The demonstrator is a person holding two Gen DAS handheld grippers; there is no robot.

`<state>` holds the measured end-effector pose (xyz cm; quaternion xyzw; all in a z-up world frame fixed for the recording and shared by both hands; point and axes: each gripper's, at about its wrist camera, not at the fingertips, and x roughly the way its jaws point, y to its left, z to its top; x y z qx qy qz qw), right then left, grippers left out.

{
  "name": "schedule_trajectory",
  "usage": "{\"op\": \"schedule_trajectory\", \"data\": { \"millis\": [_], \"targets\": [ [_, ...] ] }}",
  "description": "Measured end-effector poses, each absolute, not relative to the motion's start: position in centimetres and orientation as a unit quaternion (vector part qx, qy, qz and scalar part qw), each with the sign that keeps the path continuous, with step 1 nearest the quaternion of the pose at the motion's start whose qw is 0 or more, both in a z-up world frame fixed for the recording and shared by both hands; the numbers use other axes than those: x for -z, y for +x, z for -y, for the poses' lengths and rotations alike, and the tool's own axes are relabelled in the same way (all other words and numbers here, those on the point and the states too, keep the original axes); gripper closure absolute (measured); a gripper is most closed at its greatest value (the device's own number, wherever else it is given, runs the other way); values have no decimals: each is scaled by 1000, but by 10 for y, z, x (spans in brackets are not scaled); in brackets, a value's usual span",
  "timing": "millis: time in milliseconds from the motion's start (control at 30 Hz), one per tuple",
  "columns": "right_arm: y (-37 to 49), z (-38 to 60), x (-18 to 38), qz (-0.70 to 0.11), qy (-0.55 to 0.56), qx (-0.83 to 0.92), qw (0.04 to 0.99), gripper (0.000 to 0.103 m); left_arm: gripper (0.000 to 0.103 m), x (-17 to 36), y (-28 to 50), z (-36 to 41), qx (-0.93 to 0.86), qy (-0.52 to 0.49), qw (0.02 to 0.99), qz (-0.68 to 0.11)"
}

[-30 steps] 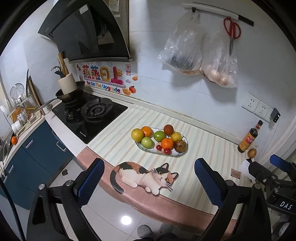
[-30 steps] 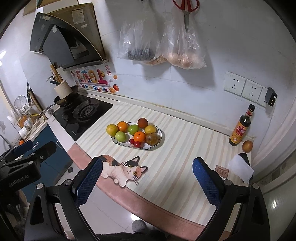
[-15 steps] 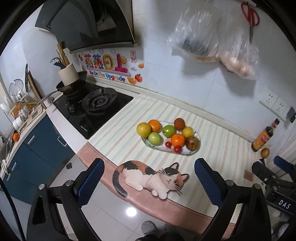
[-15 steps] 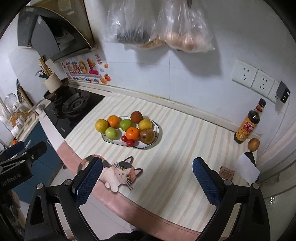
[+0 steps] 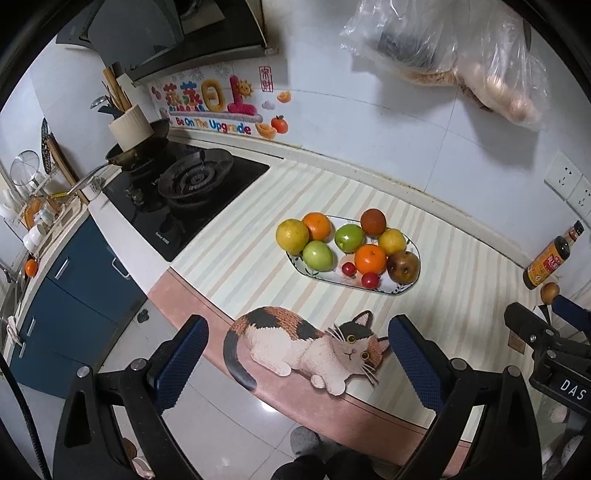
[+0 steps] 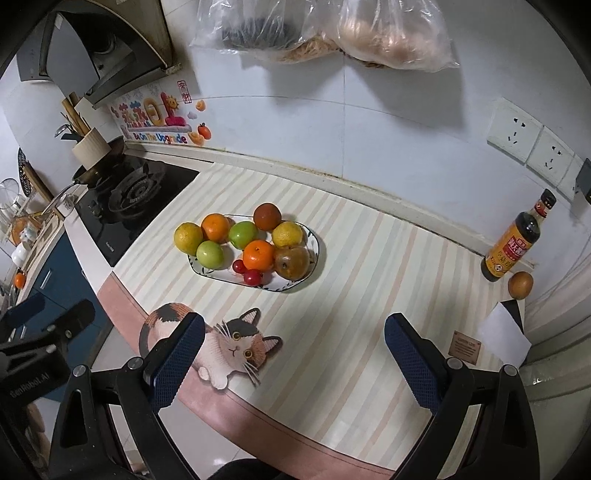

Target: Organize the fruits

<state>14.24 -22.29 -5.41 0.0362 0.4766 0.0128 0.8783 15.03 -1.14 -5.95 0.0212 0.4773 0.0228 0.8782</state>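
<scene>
An oval patterned plate (image 5: 412,248) (image 6: 317,246) sits mid-counter on a striped mat. It holds several fruits: oranges (image 5: 370,259) (image 6: 258,254), green apples (image 5: 318,255) (image 6: 210,254), yellow citrus, a brown pear (image 5: 403,266) (image 6: 291,261), a dark red fruit and small red ones. A lone brown fruit (image 6: 520,284) (image 5: 549,292) lies at the far right by a bottle. My left gripper (image 5: 295,369) is open and empty, back from the counter edge. My right gripper (image 6: 293,363) is open and empty above the front edge.
A sauce bottle (image 6: 511,243) stands at the right wall. A white paper (image 6: 506,338) and small card (image 6: 466,345) lie at the right. A gas hob (image 5: 188,195) with a wok is on the left. Plastic bags (image 6: 332,33) hang above. A cat decal (image 5: 306,343) lies on the counter's front edge.
Both grippers have moved closer to the counter and tilted down; the plate of fruit looks larger and nearer. Both stay open and empty.
</scene>
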Motion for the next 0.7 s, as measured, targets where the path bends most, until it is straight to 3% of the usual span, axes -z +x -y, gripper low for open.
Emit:
{"op": "schedule_trajectory", "data": {
  "millis": [700],
  "targets": [
    [132, 212, 46, -475, 36, -22, 879, 3, 3, 57, 148, 11, -26, 17, 883, -468]
  ]
}}
